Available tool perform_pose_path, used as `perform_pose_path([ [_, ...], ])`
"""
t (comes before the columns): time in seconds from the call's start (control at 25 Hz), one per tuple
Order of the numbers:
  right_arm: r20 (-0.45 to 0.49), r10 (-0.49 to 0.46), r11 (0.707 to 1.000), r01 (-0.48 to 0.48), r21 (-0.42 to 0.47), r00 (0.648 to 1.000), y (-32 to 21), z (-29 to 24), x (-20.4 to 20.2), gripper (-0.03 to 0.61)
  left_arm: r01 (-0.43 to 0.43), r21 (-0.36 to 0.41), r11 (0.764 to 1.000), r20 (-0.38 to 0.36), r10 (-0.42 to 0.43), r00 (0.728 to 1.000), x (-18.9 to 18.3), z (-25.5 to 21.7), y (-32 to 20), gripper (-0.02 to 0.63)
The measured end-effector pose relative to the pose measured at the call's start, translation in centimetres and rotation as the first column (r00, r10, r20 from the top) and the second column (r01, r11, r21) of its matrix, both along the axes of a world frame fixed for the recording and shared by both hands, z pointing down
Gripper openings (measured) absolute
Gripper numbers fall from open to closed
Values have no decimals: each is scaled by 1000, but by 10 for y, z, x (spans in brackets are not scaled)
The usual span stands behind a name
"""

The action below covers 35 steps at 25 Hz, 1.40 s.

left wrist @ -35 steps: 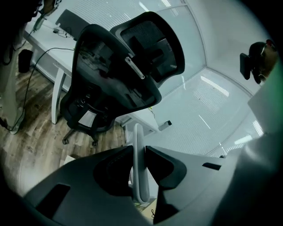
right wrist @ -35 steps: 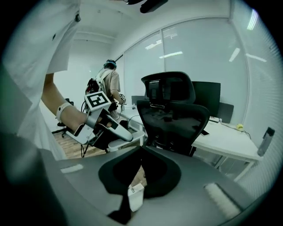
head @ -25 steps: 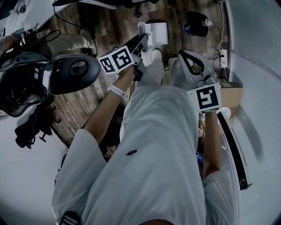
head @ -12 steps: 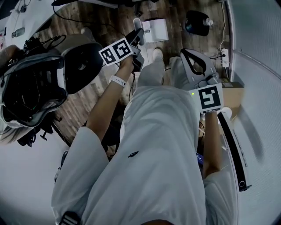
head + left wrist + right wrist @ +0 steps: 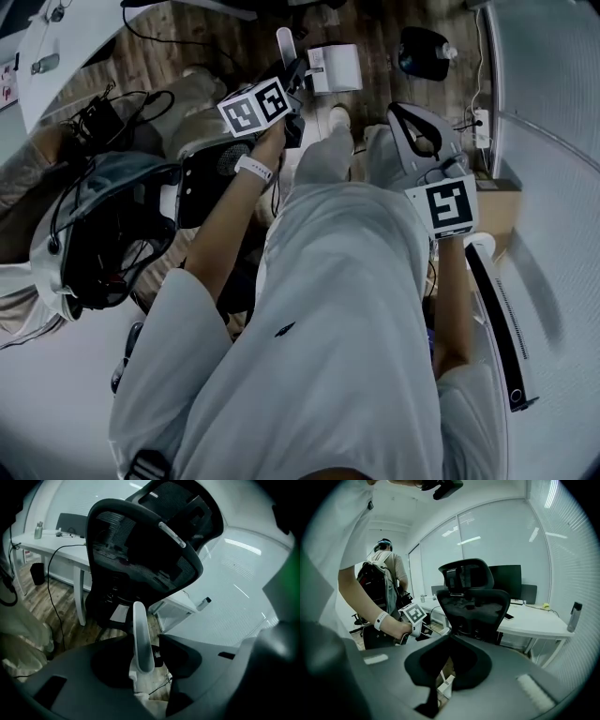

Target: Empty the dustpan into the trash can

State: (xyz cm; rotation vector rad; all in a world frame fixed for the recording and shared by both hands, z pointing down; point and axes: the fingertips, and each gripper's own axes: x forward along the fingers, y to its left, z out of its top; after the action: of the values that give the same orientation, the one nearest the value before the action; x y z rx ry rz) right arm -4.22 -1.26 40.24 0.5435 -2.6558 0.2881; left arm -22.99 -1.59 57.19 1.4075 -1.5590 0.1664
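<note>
Right gripper (image 5: pixel 450 637): right centre of the head view, over the wearer's right knee; jaws pressed together, nothing between them.
Left gripper (image 5: pixel 298 67): upper centre of the head view, ahead of the knees; jaws spread, having just been opening. A white handle stands between them and neither pad pinches it.
Dustpan (image 5: pixel 336 67): white, upright on the floor at the top centre of the head view, just right of the left gripper. Its handle (image 5: pixel 140 634) rises through the middle of the left gripper view.
Left edge: a second person (image 5: pixel 386 569) with a dark backpack (image 5: pixel 372 585) stands close beside the wearer's left arm.
Right edge: a glass wall with blinds (image 5: pixel 553 141) runs down the right side of the head view. A cardboard box (image 5: pixel 494 202) sits at its foot, near the right gripper.
Open room: a narrow strip of floor between that person and the wall; the dustpan stands in it.
Floor (image 5: pixel 370 33): wood planks, with cables trailing at the upper left of the head view.
Dark round thing (image 5: pixel 417 49): on the floor right of the dustpan; I cannot tell what it is.
Office chair (image 5: pixel 473 602): black mesh, just beyond the dustpan.
Desk (image 5: pixel 532 620): white, behind the chair, bearing a monitor (image 5: pixel 506 578) and, at its right end, a bottle (image 5: pixel 573 616).
</note>
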Motion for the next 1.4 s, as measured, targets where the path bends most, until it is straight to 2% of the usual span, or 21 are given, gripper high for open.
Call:
perform_pose_path([
  [0.12,1,0,1000,0,7,1000,2,-1,0,12,-2,-6,1000,47,2,999,0,-2,7,181],
  [0.44,19,15,1000,-15,19,1000,12,-14,4,12,-28,31,999,155,23,988,4,-30,21,179],
  [0.64,8,11,999,-12,46,1000,9,-15,4,12,-58,117,991,254,27,967,-1,-61,19,119],
  [0.8,6,36,996,-37,76,999,7,-24,17,12,-125,173,977,316,65,946,11,-96,25,53],
  [1.0,23,110,989,-112,99,994,17,-42,41,12,-205,284,937,352,97,931,43,-158,43,11],
  [1.12,55,161,981,-166,100,985,14,-50,57,12,-257,330,908,371,125,920,64,-192,42,8],
  [1.28,70,191,974,-198,108,979,2,-61,62,12,-356,410,840,361,209,909,86,-230,27,6],
  [1.4,79,204,970,-213,119,976,-3,-74,64,12,-386,452,804,351,238,906,93,-256,20,6],
])
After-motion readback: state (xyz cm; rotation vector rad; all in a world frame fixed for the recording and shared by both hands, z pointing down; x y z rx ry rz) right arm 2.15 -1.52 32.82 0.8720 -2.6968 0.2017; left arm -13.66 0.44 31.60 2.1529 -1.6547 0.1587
